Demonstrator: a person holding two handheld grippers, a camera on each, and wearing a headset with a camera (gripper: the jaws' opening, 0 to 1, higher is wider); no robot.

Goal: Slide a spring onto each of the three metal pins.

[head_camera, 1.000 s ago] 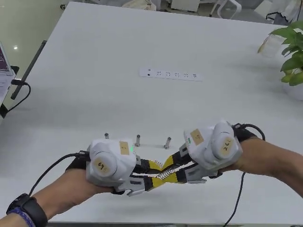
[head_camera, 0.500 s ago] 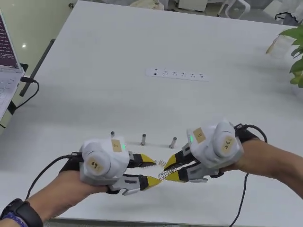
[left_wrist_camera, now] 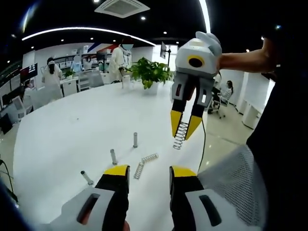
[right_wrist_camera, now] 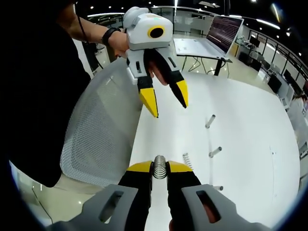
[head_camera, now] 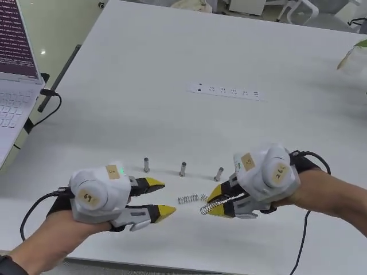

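Three short metal pins (head_camera: 146, 165) (head_camera: 183, 168) (head_camera: 219, 173) stand upright in a row on the white table (head_camera: 172, 69), all bare. My right gripper (head_camera: 215, 201) is shut on a spring (head_camera: 206, 208), which hangs from its tips just above the table, in front of the right pin. In the right gripper view the spring (right_wrist_camera: 160, 166) sits end-on between the jaws. Two loose springs (left_wrist_camera: 150, 158) (left_wrist_camera: 139, 170) lie on the table in front of the pins. My left gripper (head_camera: 163, 197) is open and holds nothing, left of the loose springs.
A white power strip (head_camera: 227, 91) lies further back on the table. An open laptop (head_camera: 14, 57) stands at the far left with a cable (head_camera: 49, 106) running by the table edge. A plant (head_camera: 354, 54) is at the far right. The near table edge is just below both grippers.
My left gripper has drawn back to the left, away from the right gripper. The right gripper keeps its spring. The head camera has shifted, so the whole scene sits further right.
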